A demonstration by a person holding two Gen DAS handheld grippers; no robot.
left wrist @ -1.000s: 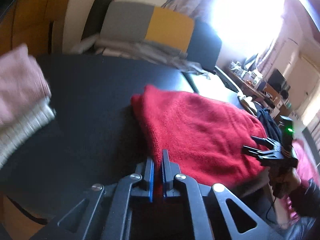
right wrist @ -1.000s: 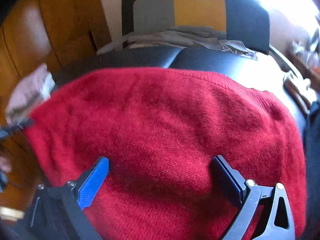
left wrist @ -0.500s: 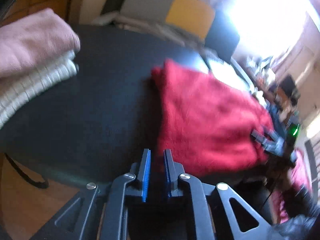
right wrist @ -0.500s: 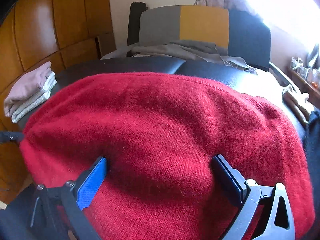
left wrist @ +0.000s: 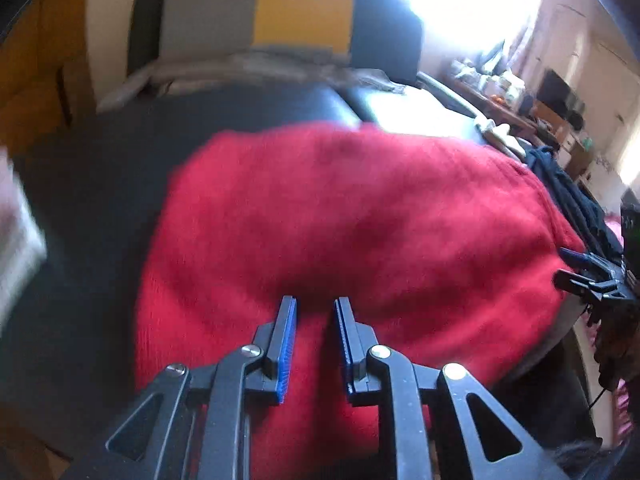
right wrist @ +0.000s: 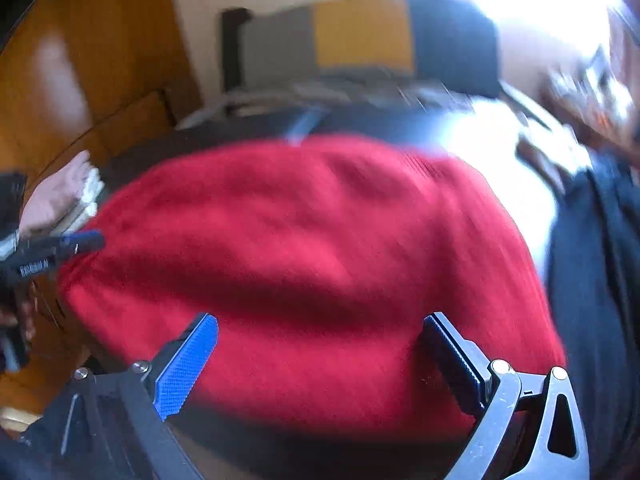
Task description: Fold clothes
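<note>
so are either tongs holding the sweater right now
No. Left tongs are opening over the sweater, pads clear; right tongs stand wide open.

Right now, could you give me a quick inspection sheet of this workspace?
Surface: dark table, partly glared.
Job's things: red sweater lying folded; folded stack at the left edge.
Clutter: dark garment beside the sweater.
Grippers: left gripper opening over the sweater's near edge, not pinching it; right gripper wide open over the sweater.
Cables: thin black lead near the right gripper.
Surroundings: colour-block chair, wooden cabinet, bright window.
</note>
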